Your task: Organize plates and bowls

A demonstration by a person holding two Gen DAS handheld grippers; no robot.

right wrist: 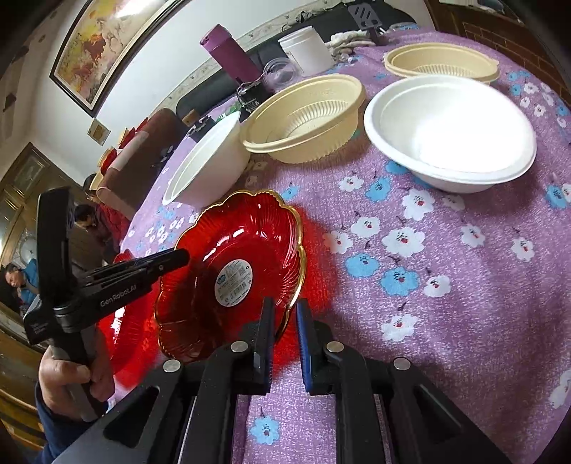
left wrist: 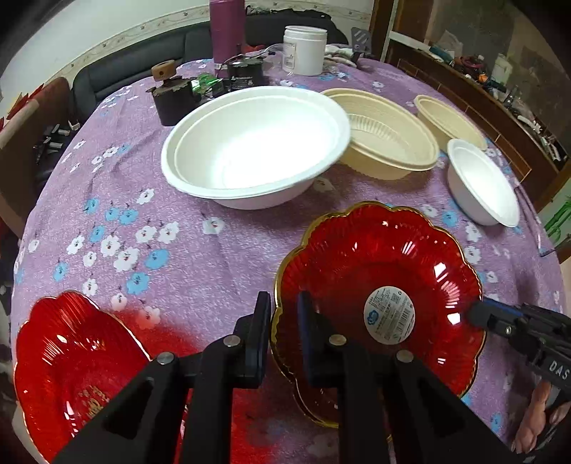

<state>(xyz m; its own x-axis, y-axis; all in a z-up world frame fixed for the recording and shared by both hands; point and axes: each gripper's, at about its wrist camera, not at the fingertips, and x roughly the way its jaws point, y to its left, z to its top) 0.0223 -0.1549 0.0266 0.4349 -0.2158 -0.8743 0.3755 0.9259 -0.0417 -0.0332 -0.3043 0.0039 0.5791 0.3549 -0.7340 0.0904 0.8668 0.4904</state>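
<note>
A red glass plate [left wrist: 378, 271] with a gold scalloped rim and a round sticker on its base is held tilted over the purple flowered tablecloth [left wrist: 200, 257]. My left gripper [left wrist: 283, 310] is shut on its left rim. My right gripper [left wrist: 473, 314] pinches the opposite rim. In the right wrist view the right gripper [right wrist: 285, 314] clamps the plate [right wrist: 235, 250] at its near edge, and the left gripper [right wrist: 183, 257] bites the far side. A second red plate [left wrist: 71, 357] lies on the cloth at lower left. Just under the held plate a second gold rim shows.
A large white bowl [left wrist: 257, 150], two cream bowls [left wrist: 385, 132] [left wrist: 449, 117] and a small white bowl [left wrist: 481, 182] stand beyond. At the back are a purple bottle [left wrist: 226, 28], a white jar [left wrist: 305, 50] and a dark pot [left wrist: 171, 96]. People [right wrist: 85, 214] sit off the table's left.
</note>
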